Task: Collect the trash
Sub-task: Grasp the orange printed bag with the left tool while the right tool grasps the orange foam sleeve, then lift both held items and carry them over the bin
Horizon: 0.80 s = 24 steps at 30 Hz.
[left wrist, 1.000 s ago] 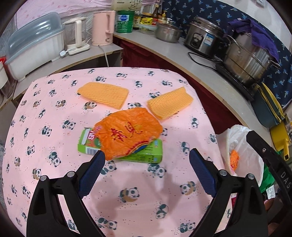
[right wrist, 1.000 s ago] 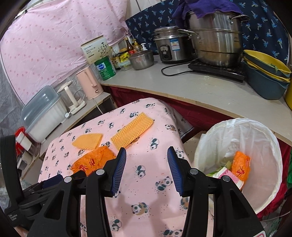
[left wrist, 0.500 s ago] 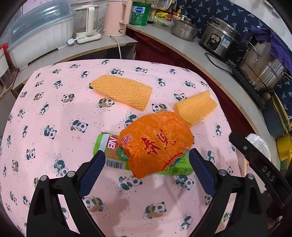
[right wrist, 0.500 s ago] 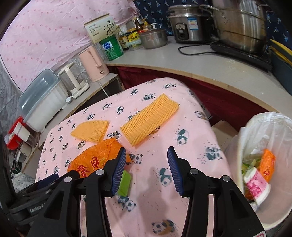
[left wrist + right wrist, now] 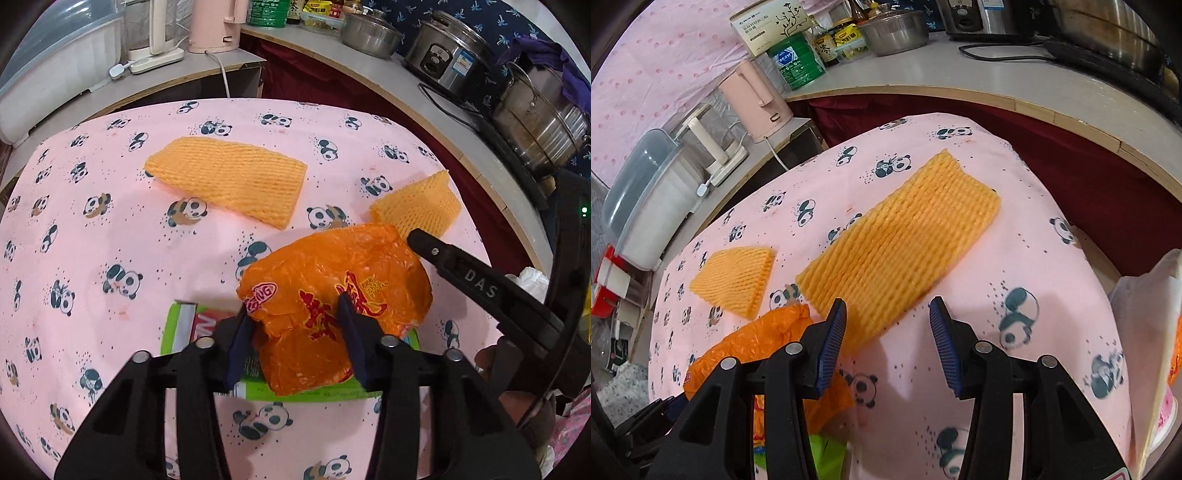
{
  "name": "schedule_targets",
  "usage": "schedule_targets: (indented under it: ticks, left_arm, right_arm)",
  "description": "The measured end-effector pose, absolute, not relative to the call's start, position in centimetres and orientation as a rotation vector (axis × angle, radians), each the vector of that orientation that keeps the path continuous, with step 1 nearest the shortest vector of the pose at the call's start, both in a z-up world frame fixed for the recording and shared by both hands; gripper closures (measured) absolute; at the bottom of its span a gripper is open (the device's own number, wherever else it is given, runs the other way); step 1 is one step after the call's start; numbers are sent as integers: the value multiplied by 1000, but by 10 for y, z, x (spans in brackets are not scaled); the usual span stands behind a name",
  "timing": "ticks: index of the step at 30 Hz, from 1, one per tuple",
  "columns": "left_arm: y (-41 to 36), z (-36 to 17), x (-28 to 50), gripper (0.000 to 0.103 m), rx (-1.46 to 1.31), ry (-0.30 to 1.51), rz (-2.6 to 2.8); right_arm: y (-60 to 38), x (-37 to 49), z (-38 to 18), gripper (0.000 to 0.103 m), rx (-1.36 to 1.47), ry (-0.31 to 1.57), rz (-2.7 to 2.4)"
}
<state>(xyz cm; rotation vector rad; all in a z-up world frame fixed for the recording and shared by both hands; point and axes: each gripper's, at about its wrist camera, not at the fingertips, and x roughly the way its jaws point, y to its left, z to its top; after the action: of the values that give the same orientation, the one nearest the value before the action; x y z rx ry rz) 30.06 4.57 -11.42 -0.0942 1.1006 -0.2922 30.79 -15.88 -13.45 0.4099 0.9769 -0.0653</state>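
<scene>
Left claw (image 5: 295, 339): jaws are closing around the orange wrapper (image 5: 332, 295); the crumpled plastic is seen between the pads, a firm pinch not yet certain.
Wrapper position: laid over a green box (image 5: 184, 328) on the panda-print counter (image 5: 110, 221), directly under the left claw.
Right claw (image 5: 888, 345): held half spread and empty; the long foam net (image 5: 897, 243) is seen just ahead of it, its long axis running away and rightward from the pads.
Small foam net (image 5: 735, 278): well to the left, nearer the left hand.
Writing: "DAS" is read on the right claw's arm; red characters and a partly legible oval logo on the wrapper.
</scene>
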Motion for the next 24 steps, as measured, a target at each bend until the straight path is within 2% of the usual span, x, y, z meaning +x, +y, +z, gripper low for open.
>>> schedule_targets:
  ticks: [3,4,6,8,10,24]
  left_arm:
    - [45,-117,307,71,-99,1107,-301]
    - [44,-118,308,73,-97,1106,-302]
    - [44,-119,309,75,-97,1104,-303]
    - [43,-119,309,76,-95,1098,-304]
    - [43,-117,309,79,-93,1092,-307]
    - [37,-73,278,85,-88,1023,-334]
  right_arm:
    - [-155,315,-138,62,391,972,-64]
    - [-154,316,-138,70,381,970,-63]
    - [-152,319,-139,77,373,967,-56]
    - [-150,319,-138,90,370,960,-44]
    - [-147,318,-134,93,349,949,-52]
    - [-161,271,-68,94,317,811,-99]
